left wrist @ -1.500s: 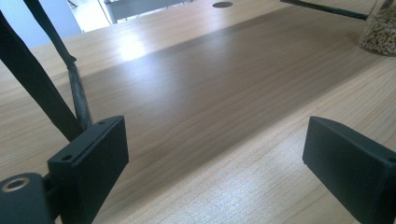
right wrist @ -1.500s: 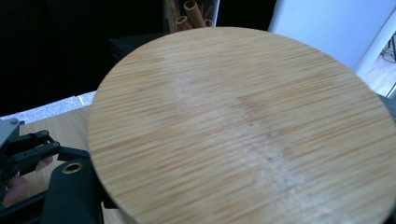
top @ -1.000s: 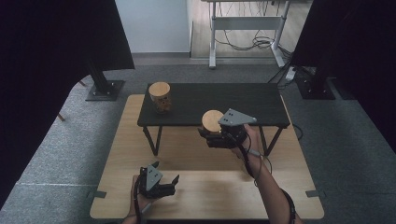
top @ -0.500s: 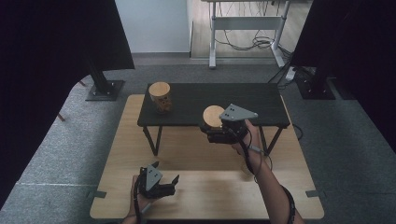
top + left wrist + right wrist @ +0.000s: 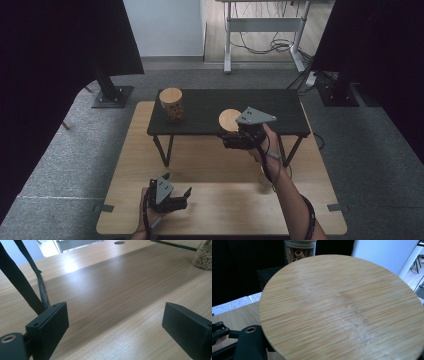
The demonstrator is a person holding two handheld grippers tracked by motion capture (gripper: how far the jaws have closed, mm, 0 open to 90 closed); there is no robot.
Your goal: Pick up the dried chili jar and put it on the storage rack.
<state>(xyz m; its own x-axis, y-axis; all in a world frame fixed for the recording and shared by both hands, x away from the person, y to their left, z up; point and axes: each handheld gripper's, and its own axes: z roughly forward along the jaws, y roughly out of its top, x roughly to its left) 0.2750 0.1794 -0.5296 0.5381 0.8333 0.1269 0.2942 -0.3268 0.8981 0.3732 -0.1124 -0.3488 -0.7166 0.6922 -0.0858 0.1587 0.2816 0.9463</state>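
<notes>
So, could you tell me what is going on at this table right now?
A person is working with a hand-held tool in each hand. The right tool holds a round wooden lid at the front edge of the small black table. A jar with a matching lid stands at that table's left end. The left tool hovers low over the wooden tabletop, open and empty.
</notes>
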